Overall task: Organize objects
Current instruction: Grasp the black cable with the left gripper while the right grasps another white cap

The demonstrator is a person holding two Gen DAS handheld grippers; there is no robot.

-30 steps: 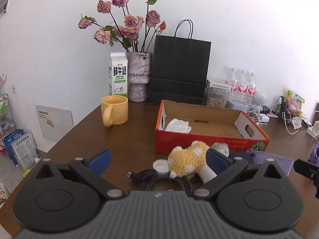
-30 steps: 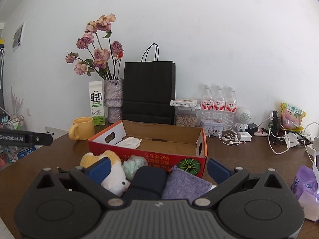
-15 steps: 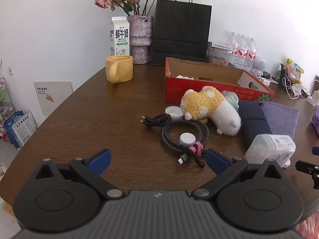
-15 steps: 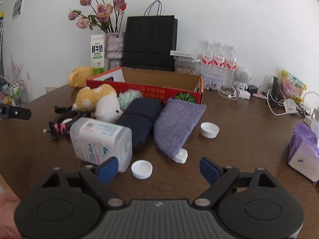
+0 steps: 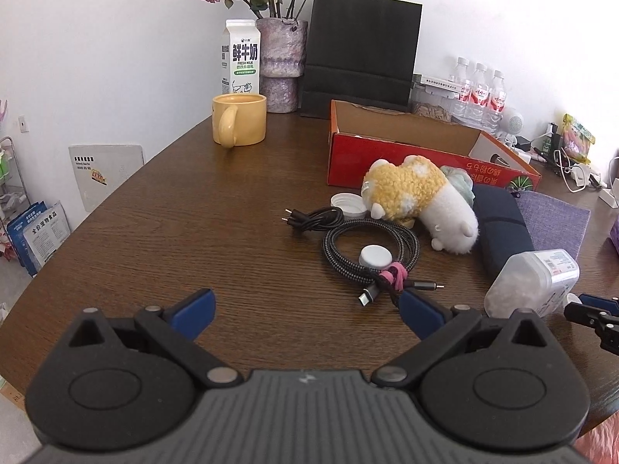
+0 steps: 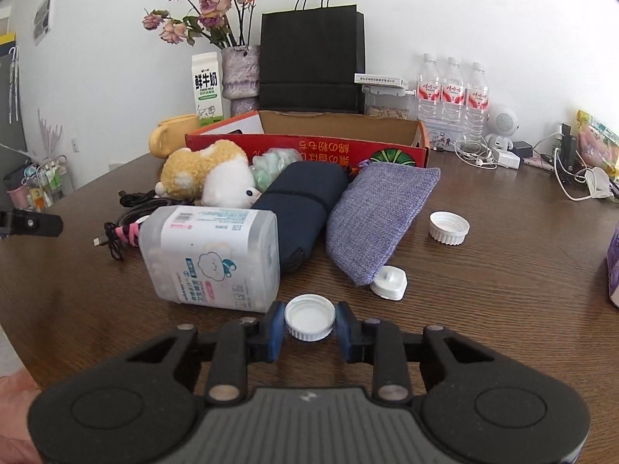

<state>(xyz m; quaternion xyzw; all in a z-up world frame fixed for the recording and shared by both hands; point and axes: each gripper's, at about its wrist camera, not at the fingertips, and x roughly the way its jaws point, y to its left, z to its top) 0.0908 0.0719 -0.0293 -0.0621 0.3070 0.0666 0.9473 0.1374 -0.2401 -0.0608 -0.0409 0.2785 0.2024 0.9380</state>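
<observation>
Down came both hands toward the table, and the right gripper had just been closing, its pads now pinching the small white bottle cap lying near the front edge, just beside the toppled cotton-swab jar. The left gripper hovered spread wide with nothing between its fingers, the coiled cable just beyond it. That looked like the first pick, likely bound for the red cardboard box at the far side.
</observation>
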